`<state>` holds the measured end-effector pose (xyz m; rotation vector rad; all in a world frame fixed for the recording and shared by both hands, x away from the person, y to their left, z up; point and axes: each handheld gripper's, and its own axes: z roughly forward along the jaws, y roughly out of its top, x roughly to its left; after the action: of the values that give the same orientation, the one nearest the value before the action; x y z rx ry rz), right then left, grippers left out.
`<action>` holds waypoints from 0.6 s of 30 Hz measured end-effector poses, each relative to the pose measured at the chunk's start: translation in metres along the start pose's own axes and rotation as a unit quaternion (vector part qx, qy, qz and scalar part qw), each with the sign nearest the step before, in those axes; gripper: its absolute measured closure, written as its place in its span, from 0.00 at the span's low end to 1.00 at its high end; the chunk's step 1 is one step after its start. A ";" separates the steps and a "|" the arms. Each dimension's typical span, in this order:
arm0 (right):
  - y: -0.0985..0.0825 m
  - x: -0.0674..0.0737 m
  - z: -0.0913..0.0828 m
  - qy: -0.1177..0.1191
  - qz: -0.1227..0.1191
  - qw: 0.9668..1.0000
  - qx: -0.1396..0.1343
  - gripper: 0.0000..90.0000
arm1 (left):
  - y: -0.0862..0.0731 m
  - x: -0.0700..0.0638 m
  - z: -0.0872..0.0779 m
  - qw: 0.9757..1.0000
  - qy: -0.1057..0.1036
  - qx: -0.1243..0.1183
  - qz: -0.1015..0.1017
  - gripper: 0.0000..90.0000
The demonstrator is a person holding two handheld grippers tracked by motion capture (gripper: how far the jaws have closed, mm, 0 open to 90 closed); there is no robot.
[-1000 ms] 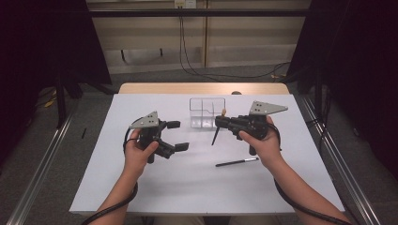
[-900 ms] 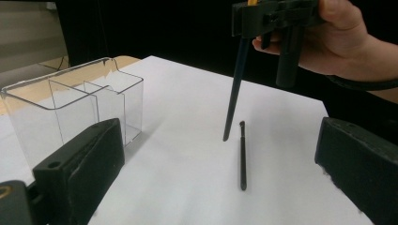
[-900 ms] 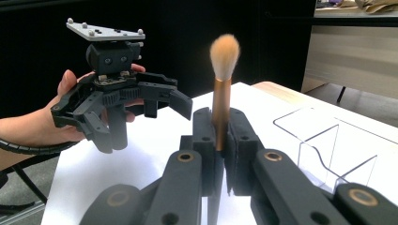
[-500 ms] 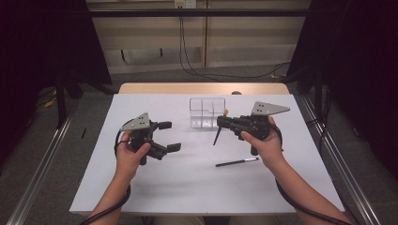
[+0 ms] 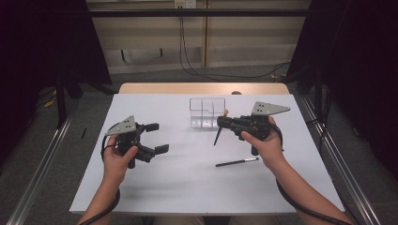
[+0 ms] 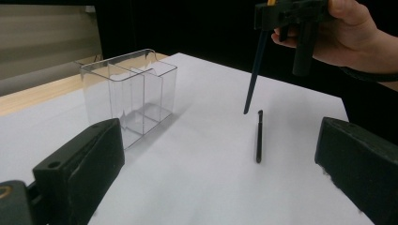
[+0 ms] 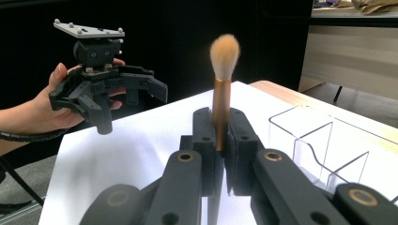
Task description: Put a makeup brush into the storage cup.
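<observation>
I have the makeup brush [image 7: 220,101] clamped between the fingers of the right gripper [image 5: 224,123]: they press on its gold ferrule, the tan bristle tuft stands up above them, and the dark handle [image 5: 218,136] hangs down below them, slanted, its tip close over the white sheet. In the left gripper view the same handle [image 6: 253,75] points down from that gripper, its tip just above the far end of the thin dark pencil [image 6: 258,136].

That pencil [image 5: 237,162] lies flat on the bench [image 5: 187,187], below and a little toward my side of the right fingers, apart from them. The clear divided organizer [image 5: 207,112] stands just beside the right fingers, on their far-left side, upright and with nothing in the compartments that I can see.

The left gripper [image 5: 157,138] sits well apart, off to the left of the brush, raised above the sheet. Its fingers [image 6: 77,166] stand wide with nothing between them, pointing across toward the organizer and the pencil.
</observation>
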<state>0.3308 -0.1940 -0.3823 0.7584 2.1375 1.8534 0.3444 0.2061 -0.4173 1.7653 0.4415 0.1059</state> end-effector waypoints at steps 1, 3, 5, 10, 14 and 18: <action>0.000 0.000 0.000 0.000 -0.001 1.000 0.000 0.94 | -0.001 0.000 -0.002 1.000 0.002 -0.001 0.000 0.02; -0.001 0.000 0.000 0.000 -0.002 1.000 0.000 0.94 | -0.003 0.000 -0.006 1.000 0.007 -0.002 -0.002 0.02; -0.002 0.000 0.000 0.000 0.000 1.000 0.001 0.94 | -0.004 0.001 -0.010 1.000 0.009 -0.002 -0.003 0.02; -0.003 0.000 0.001 0.000 0.000 1.000 0.000 0.94 | -0.007 0.001 -0.018 1.000 0.019 -0.003 -0.005 0.02; -0.003 -0.001 -0.001 0.001 0.002 1.000 -0.001 0.94 | -0.010 0.001 -0.024 1.000 0.025 0.005 -0.002 0.02; -0.004 -0.003 -0.003 -0.002 0.003 1.000 0.000 0.94 | -0.013 0.002 -0.031 0.999 0.031 0.000 -0.010 0.02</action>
<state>0.3306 -0.1981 -0.3865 0.7681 2.1355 1.8529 0.3341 0.2373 -0.4226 1.7609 0.5048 0.1465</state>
